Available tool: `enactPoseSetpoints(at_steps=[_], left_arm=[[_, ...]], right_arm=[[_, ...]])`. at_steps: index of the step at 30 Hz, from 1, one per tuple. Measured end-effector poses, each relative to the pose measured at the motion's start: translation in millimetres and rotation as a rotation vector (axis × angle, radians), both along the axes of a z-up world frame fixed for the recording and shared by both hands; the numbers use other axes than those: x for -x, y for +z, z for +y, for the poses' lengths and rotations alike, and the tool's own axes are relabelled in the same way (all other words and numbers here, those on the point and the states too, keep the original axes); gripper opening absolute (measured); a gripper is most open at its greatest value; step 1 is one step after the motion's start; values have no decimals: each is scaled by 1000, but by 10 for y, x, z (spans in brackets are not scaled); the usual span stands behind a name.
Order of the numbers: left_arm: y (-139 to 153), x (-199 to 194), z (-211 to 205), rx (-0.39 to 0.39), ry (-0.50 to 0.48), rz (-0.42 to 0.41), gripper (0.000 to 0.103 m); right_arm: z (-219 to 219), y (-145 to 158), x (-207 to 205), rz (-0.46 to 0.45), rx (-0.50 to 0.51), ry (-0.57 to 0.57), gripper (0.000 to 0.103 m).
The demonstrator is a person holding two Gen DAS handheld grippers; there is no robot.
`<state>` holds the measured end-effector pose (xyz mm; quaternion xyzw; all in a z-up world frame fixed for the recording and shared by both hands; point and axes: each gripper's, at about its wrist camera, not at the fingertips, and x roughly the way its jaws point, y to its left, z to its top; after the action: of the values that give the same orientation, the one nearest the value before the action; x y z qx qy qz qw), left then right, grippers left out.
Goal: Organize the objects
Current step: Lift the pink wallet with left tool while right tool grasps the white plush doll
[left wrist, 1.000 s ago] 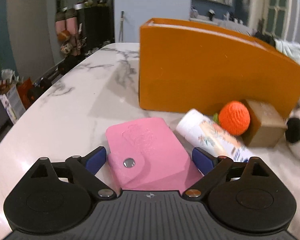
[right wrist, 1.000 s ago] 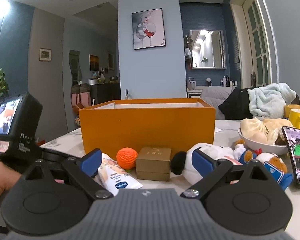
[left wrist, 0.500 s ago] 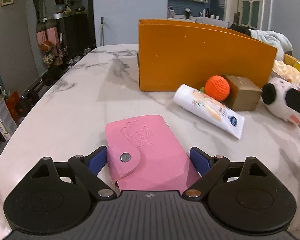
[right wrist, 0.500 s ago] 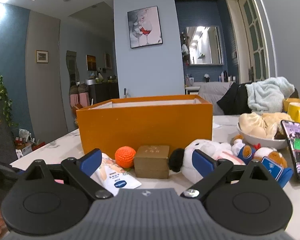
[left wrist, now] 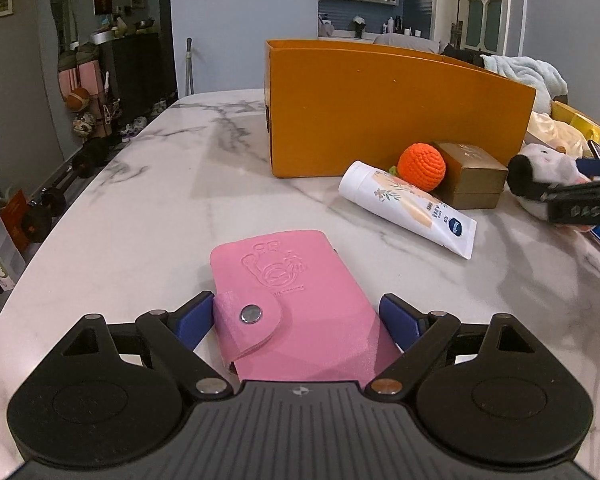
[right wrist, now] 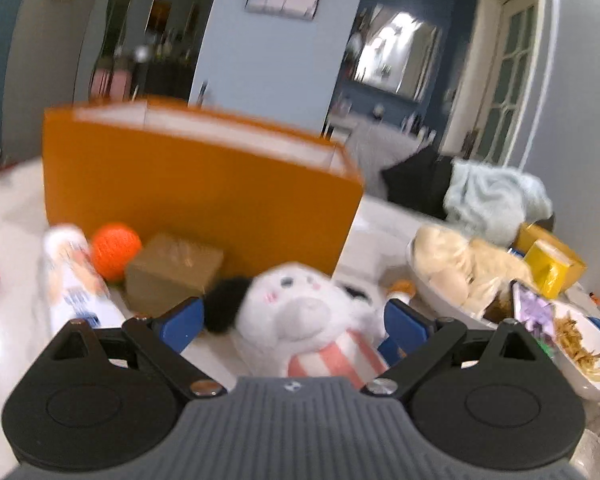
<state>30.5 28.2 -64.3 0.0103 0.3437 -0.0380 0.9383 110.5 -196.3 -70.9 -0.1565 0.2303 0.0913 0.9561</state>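
Observation:
A pink snap wallet point(left wrist: 296, 304) lies between the fingers of my left gripper point(left wrist: 300, 316); the jaws stand at its sides, and contact is not clear. An open orange box point(left wrist: 388, 108) stands behind. In front of it lie a white lotion tube point(left wrist: 408, 208), an orange crochet ball point(left wrist: 421, 167) and a brown box point(left wrist: 472, 174). My right gripper point(right wrist: 292, 324) is open around a white plush toy point(right wrist: 300, 312) with a black ear. The right wrist view is blurred.
The marble table point(left wrist: 160, 208) curves off at the left edge. On the right stand a bowl of buns point(right wrist: 460, 268), a yellow box point(right wrist: 552, 264), a phone point(right wrist: 534, 312) and a dish of noodles point(right wrist: 580, 344). A light towel point(right wrist: 496, 196) lies behind.
My left gripper pulled back from the box with the wallet between its fingers. My right gripper moved forward and down, now straddling the plush toy.

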Motion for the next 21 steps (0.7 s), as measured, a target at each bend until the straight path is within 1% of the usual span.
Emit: enactPoseSetpoints(at_steps=[3, 5, 6, 7, 14, 17, 21], left_arm=[[-5, 6, 13, 1, -4, -1, 103], [-3, 7, 15, 1, -3, -1, 103], [-3, 8, 16, 3, -2, -3, 103], [-5, 11, 17, 6, 1, -6, 103], [16, 48, 34, 30, 19, -18, 101], [18, 83, 28, 31, 14, -24, 101], [45, 120, 29, 41, 7, -27, 100]], right_arm=[[0, -108, -113, 36, 21, -4, 95], [-15, -147, -120, 39, 31, -17, 89], [-22, -153, -110, 33, 41, -23, 81], [-36, -149, -93, 31, 36, -18, 78], [-112, -124, 126, 49, -22, 12, 74], [-112, -80, 264, 67, -55, 32, 74], [-81, 2, 499, 61, -82, 65, 74]])
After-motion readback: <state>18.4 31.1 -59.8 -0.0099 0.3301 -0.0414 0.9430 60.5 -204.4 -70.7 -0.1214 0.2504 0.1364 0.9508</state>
